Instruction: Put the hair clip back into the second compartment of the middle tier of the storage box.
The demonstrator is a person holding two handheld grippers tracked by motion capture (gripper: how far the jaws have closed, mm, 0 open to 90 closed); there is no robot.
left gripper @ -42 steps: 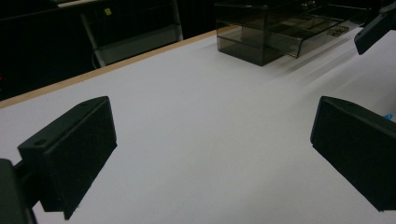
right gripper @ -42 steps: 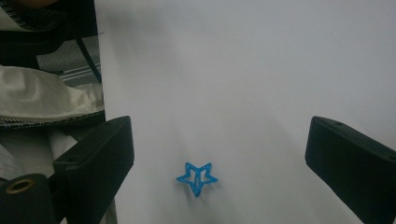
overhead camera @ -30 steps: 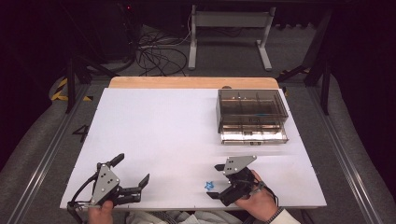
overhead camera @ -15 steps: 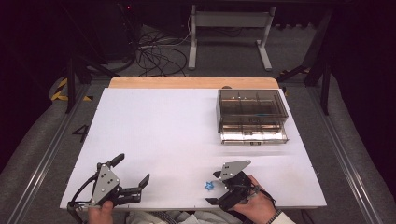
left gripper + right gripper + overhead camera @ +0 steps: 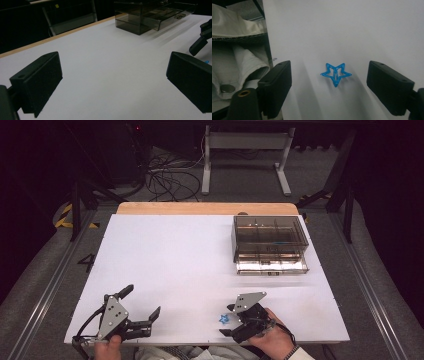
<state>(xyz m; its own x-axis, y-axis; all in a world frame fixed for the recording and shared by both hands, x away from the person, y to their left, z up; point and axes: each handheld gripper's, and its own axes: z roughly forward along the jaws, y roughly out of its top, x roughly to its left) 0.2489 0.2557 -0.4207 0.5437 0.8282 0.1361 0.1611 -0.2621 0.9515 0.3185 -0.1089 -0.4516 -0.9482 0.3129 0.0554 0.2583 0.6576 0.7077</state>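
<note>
A small blue star-shaped clip [image 5: 335, 73] lies flat on the white tabletop [image 5: 190, 265] near the front edge, right of centre. My right gripper [image 5: 332, 83] is open, with one jaw on either side of the star and neither touching it. In the high view the star [image 5: 223, 319] sits just in front of the right gripper [image 5: 227, 320], held by a hand at the table's front edge. My left gripper [image 5: 142, 301] rests open at the front left with nothing between its jaws. The left gripper view shows its own gripper [image 5: 115, 80] above bare table.
A smoky transparent drawer box [image 5: 270, 242] stands at the back right, its bottom drawer pulled slightly out; it also appears in the left gripper view [image 5: 147, 17]. Light fabric [image 5: 234, 57] hangs off the table's front edge. The right gripper [image 5: 201, 37] shows far right.
My right gripper has shifted left toward the blue star, which now lies between its open jaws. The left gripper has stayed in place.
</note>
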